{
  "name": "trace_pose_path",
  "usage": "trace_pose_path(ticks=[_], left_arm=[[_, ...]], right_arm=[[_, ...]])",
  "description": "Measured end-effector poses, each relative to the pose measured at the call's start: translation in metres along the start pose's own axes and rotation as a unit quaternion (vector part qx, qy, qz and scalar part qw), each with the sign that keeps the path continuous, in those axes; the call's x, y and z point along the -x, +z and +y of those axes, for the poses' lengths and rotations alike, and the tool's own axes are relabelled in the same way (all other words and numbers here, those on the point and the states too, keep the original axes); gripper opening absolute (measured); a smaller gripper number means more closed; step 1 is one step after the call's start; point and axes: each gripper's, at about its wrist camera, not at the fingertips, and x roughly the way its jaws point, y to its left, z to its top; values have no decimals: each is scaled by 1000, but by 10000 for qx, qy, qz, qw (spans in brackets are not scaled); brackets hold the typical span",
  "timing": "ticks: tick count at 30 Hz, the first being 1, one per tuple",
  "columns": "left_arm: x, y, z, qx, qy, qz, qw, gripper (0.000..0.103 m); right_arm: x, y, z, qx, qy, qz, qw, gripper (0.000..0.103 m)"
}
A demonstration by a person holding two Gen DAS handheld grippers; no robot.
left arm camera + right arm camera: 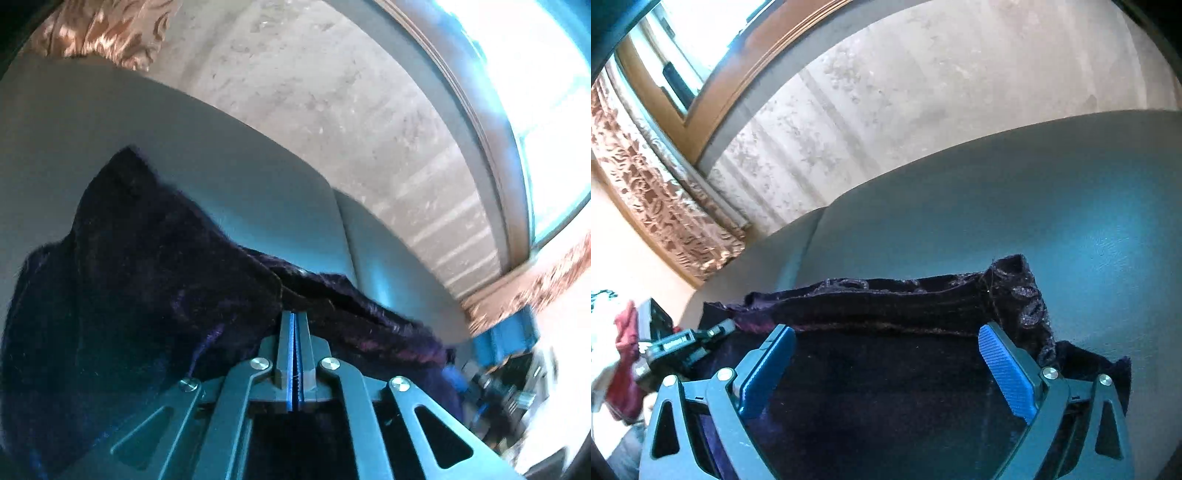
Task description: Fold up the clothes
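Left wrist view showed the left tool [294, 317] pressed fully closed at the dark purple velvety garment [140, 266], whether on cloth I cannot tell. The garment lay on the grey upholstered sofa seat [229, 184]. The right tool [886, 332] gaped wide above it, holding nothing, likely poised to grasp the bunched edge.

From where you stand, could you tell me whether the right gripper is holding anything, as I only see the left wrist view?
Observer: No, the right gripper is open over the dark purple garment.
Operator: Thank you. Is the cloth flat there?
Observer: A folded band runs between the blue pads, with a crumpled end standing up to the right.
Operator: Anything beside the sofa on that side?
Observer: A red cloth lies at the far left of the view.
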Motion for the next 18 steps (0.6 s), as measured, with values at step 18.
trace_pose_path(ticks=[18], left_arm=[[30,-27,-78,-2221,682,376,9719,16]], right_arm=[[-10,-1,109,2058,-639,861,9727,77]])
